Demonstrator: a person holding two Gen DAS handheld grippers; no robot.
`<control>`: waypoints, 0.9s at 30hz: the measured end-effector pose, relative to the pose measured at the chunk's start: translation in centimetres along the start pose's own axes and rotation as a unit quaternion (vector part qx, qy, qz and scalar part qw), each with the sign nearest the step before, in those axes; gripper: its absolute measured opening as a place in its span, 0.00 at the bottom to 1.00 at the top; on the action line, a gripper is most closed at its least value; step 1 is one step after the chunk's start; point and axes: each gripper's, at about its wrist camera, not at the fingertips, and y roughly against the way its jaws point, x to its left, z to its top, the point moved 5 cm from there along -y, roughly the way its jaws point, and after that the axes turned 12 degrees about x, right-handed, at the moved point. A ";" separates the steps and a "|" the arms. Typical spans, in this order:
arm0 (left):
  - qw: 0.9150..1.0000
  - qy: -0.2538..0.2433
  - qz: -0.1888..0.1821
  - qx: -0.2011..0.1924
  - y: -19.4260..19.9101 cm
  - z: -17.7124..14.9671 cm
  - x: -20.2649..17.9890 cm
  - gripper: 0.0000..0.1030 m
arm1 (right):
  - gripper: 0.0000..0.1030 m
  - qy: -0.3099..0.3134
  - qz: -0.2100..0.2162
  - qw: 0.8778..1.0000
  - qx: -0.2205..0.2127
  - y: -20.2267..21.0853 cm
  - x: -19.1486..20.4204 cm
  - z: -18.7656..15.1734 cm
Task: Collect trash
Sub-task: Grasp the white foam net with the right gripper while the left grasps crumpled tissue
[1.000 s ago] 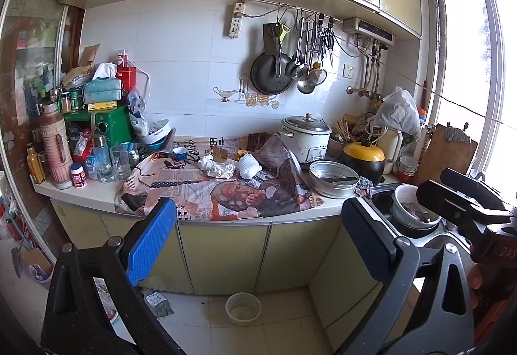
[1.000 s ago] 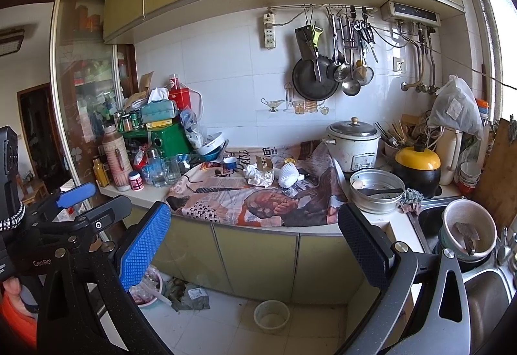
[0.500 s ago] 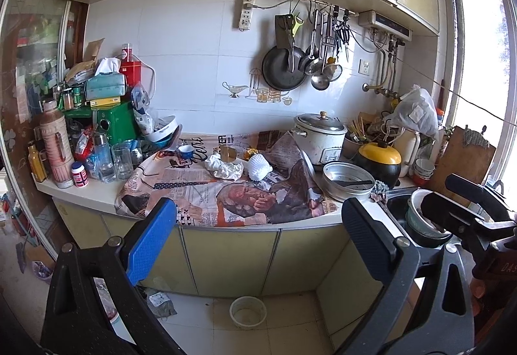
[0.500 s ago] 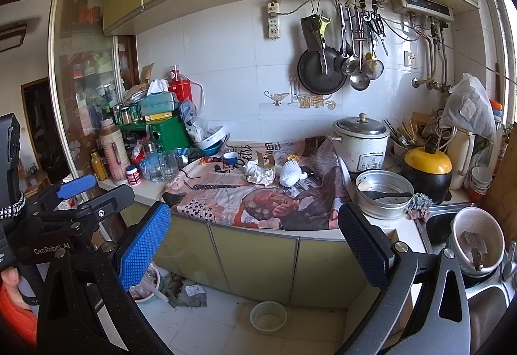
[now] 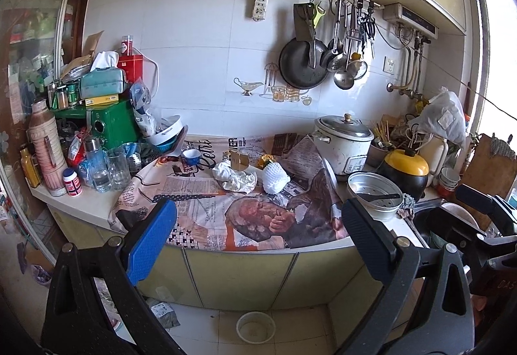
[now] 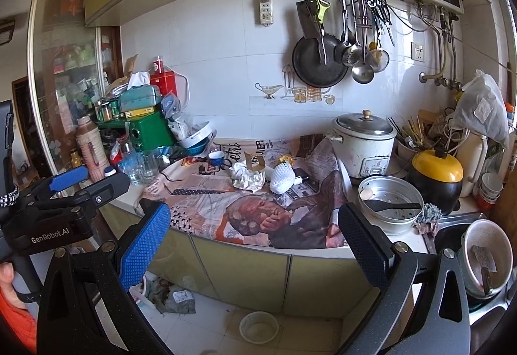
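White crumpled paper [image 5: 237, 179] lies near the middle of the newspaper-covered counter [image 5: 206, 209], just beside a white foam fruit net [image 5: 274, 178]; behind them stands a torn scrap of brown cardboard [image 5: 239, 160] and a bit of yellow wrapper [image 5: 265, 158], half hidden by the net. The left gripper [image 5: 258, 238] hangs in front of the counter edge, well short of this litter, its blue-padded and black fingers spread wide with nothing between them. The right gripper [image 6: 255, 237] is held alongside it, likewise spread wide and empty; in the left wrist view only its dark frame shows at the right border, cut off by the lens edge. A rice cooker [image 5: 344, 145] stands to the right of the litter, with a metal steamer tray [image 5: 376, 195] in front of it and a black pot with a yellow lid [image 5: 405, 169] beside that. The sink [image 6: 452, 225] is mostly hidden behind the right finger and a white bowl [image 6: 488, 253]. On the floor below the cabinets lie a round white dish [image 6: 258, 326] and some grey crumpled packaging [image 6: 176, 298], partly covered by the blue finger; what it is cannot be made out. The clutter at the counter's left end is too crowded to sort out beyond a green box [image 5: 113, 127] and a pink flask [image 5: 45, 148].
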 end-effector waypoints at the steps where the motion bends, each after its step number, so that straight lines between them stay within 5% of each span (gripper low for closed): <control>1: 1.000 0.001 -0.001 0.001 -1.1 0.5 0.5 1.00 | 1.00 -0.002 -0.005 1.000 0.002 -0.9 -0.2 0.4; 12: 0.999 -0.013 -0.001 0.051 -15.1 7.8 6.3 0.95 | 1.00 -0.052 -0.041 0.997 0.046 -11.9 -2.0 5.7; 19: 0.994 -0.021 -0.020 0.108 -23.5 9.5 8.8 0.95 | 1.00 -0.099 -0.076 0.989 0.074 -18.3 -3.5 7.7; 27: 0.986 -0.014 -0.025 0.162 -31.9 10.5 9.3 0.95 | 0.98 -0.120 -0.068 0.981 0.136 -25.7 -6.2 8.4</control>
